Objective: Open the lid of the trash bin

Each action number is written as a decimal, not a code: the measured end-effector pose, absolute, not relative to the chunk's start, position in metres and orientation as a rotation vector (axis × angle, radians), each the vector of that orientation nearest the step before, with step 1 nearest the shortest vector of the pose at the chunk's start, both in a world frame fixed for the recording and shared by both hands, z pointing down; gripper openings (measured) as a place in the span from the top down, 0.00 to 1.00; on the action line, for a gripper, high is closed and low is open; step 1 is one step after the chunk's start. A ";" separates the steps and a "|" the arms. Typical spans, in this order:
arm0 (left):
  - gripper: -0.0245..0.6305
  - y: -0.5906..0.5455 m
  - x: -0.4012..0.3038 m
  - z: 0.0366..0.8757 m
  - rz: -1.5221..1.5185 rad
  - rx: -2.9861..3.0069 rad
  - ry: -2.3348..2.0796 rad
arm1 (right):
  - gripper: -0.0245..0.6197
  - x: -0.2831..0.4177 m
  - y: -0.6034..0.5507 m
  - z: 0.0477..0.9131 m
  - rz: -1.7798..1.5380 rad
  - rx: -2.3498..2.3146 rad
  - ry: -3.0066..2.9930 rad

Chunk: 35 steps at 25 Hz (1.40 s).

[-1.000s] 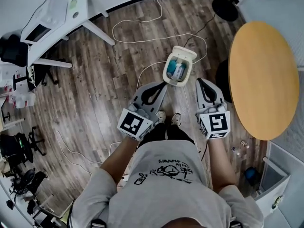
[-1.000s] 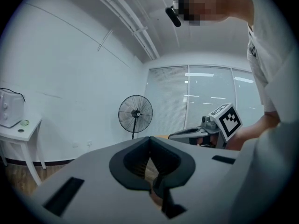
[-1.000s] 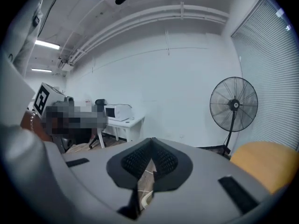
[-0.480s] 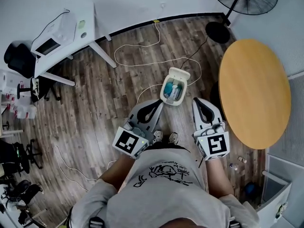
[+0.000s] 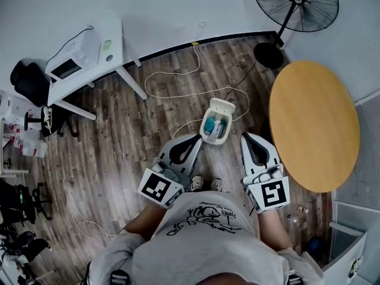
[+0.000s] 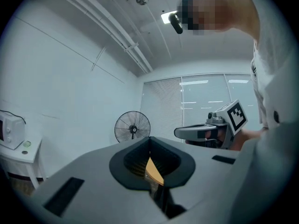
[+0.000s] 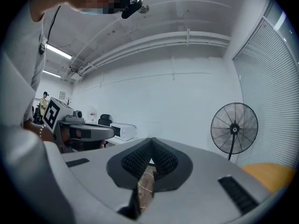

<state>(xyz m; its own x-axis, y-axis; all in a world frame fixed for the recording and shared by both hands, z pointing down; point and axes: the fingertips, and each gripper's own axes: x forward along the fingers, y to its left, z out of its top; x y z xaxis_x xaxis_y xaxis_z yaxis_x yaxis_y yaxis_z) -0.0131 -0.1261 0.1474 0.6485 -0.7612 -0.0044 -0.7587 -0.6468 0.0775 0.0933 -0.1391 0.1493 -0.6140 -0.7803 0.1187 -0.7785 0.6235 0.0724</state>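
On the wooden floor (image 5: 127, 129), directly ahead of the person's shoes (image 5: 196, 184), stands the trash bin (image 5: 215, 125). Its lid (image 5: 223, 106) is tipped back on the far edge, and the open body shows what appear to be blue and white items inside.

Left tongs (image 5: 196, 139): tips pressed together, nothing between them. Seen from above, the tips sit just beside the bin's near left corner.

Right tongs (image 5: 248, 136): likewise closed and empty, to the bin's near right and a little apart from it. How high either tool rides above the bin cannot be judged from this angle.

Surroundings, all located from the bin:
- Round wooden table (image 5: 313, 123), close on the right, its edge near the right tongs.
- Pedestal fan (image 5: 295, 3), beyond and to the right.
- White cable (image 5: 178, 92), looping across the boards behind and to the left, one strand reaching the bin's far side.
- White table (image 5: 113, 43) carrying a microwave (image 5: 74, 61), far left against the wall, with a black chair (image 5: 27, 79) beside it.
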 end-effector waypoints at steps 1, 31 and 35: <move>0.94 -0.125 -0.013 0.145 -0.054 2.793 -1.288 | 0.95 0.093 -0.138 0.145 -0.026 1.306 -2.707; 0.94 -0.110 -0.041 0.099 -0.117 2.797 -1.377 | 0.95 0.099 -0.121 0.102 -0.090 1.404 -2.694; 0.94 -0.111 -0.040 0.098 -0.124 2.799 -1.376 | 0.96 0.100 -0.122 0.104 -0.089 1.402 -2.693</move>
<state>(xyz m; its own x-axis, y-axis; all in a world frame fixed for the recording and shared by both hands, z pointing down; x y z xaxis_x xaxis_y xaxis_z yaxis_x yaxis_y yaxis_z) -0.0396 -0.1110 0.0983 0.6084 -0.7912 -0.0625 -0.7896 -0.6114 0.0531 0.0996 -0.1218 0.1035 -0.5697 -0.8193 0.0649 -0.8132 0.5734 0.0999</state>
